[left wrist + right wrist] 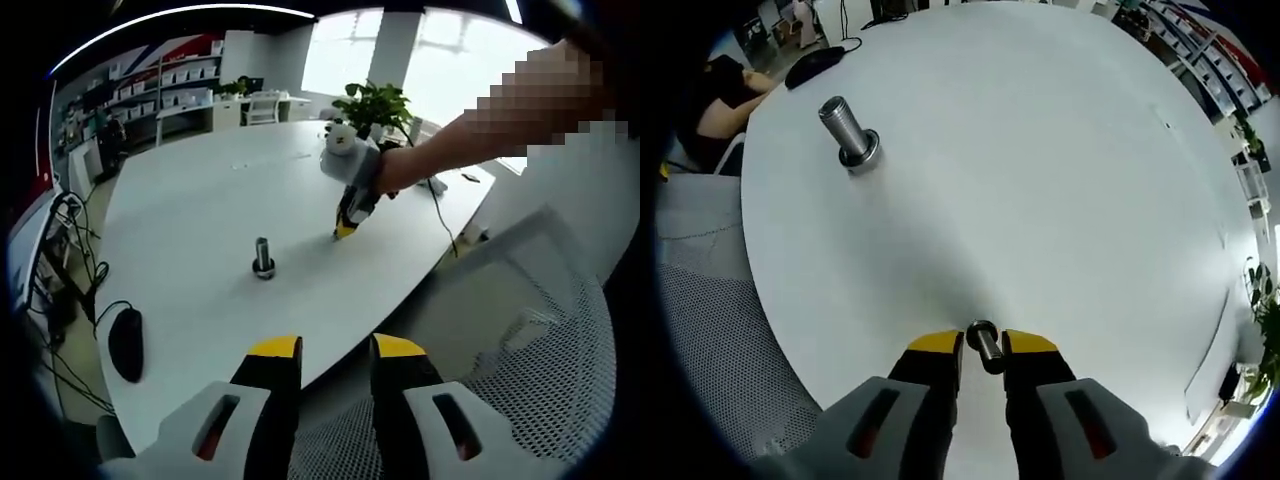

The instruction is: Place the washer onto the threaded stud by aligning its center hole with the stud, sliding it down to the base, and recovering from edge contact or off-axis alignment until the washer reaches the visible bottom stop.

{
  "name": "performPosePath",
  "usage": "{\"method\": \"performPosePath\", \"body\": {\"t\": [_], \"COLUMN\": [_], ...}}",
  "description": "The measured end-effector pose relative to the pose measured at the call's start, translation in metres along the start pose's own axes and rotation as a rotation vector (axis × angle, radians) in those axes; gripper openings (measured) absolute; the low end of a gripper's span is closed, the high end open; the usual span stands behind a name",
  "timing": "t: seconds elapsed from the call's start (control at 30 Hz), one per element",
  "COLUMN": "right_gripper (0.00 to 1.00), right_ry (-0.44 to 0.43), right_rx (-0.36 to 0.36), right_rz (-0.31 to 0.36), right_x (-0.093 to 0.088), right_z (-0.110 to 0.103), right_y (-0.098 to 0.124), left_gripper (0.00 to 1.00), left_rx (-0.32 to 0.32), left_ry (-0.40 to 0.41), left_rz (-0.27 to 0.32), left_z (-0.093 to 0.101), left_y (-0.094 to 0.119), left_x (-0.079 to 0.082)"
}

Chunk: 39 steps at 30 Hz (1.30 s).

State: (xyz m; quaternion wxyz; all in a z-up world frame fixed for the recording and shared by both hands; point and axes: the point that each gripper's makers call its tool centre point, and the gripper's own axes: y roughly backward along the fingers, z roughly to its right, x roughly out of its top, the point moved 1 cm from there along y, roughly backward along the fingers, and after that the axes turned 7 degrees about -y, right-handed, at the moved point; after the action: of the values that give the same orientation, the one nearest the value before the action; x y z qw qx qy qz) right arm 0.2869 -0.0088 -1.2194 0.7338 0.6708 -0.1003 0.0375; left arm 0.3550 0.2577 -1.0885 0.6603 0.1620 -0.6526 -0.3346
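Left gripper view: wide white bench (200, 200) in a bright office with shelves, windows, a potted plant (375, 103) at the far edge; black mouse (126, 343) near the near-left edge, mesh chair (540, 330) alongside. Threaded stud (263, 258) upright mid-bench. Left tongs (335, 350) spread, holding nothing, off the near edge. Right tongs (344, 231) tip-down on the bench beside the stud. Right gripper view: right tongs (983, 345) pinching the washer (983, 345) against the bench, well apart from the stud (847, 132).

Likely office, white table (200, 200), shelving (170, 85)
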Motion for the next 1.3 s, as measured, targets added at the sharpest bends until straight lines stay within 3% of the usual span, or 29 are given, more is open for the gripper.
{"method": "performPosePath", "body": {"t": [0.3,0.5,0.6,0.8,0.93,1.07,1.3], "right_gripper": [0.25,0.28,0.28,0.28,0.29,0.3,0.35], "right_ry": [-0.013,-0.055,-0.175,-0.281,-0.328,-0.437,-0.514], "right_rx": [-0.027,-0.055,-0.034,-0.032,-0.042,-0.07,-0.144], "right_rz": [0.03,0.117,0.239,0.403,0.491,0.589,0.694], "right_x": [-0.013,-0.022,-0.024,-0.038,-0.055,-0.074,-0.084], "right_z": [0.003,0.005,0.0,-0.015,-0.03,-0.036,-0.052], "right_y": [0.015,0.042,0.057,0.101,0.134,0.166,0.201], "left_gripper": [0.25,0.25,0.25,0.25,0.25,0.25,0.25], "left_rx": [0.0,0.011,0.008,-0.007,-0.007,-0.007,-0.005], "left_ry": [-0.002,0.007,0.006,-0.002,-0.001,0.004,0.017], "left_rz": [0.014,0.025,0.022,0.022,0.027,0.034,0.039], "left_z": [0.001,-0.003,-0.003,0.0,-0.002,-0.001,-0.002], "left_y": [0.001,0.001,0.0,0.0,-0.001,0.001,0.002], "left_x": [0.003,0.002,0.002,0.003,0.004,0.005,0.007]}}
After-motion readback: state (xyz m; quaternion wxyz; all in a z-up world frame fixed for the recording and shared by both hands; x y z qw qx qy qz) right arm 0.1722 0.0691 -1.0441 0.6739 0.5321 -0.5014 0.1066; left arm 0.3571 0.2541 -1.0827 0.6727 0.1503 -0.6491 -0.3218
